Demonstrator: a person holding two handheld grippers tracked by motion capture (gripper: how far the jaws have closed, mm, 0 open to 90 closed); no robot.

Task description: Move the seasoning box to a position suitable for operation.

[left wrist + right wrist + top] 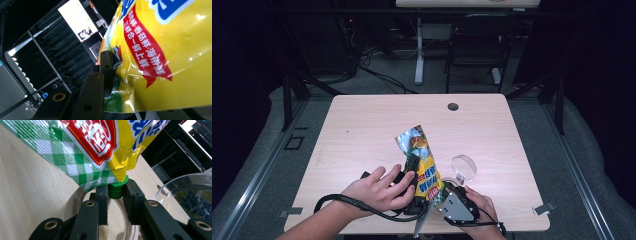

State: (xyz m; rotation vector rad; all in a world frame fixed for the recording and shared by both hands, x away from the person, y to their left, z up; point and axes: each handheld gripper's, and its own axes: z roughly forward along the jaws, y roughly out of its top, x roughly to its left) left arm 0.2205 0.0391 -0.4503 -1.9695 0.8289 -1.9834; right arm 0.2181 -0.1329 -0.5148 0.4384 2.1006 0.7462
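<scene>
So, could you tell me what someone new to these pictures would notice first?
The bright yellow pouch stands out, held up over the near edge of the wooden table between both hands. The right gripper clamps its green screw cap at the bottom corner, above a clear dish, while the left gripper pinches the pouch's side. A clear glass bowl sits just right of the pouch.

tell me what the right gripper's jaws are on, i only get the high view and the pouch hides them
Observer: The right gripper is shut on the green cap at the pouch's corner.
Operator: anything under it
Observer: A clear dish sits on the table below the cap.
Operator: and the left one
Observer: The left gripper is clamped on the pouch's edge.
</scene>
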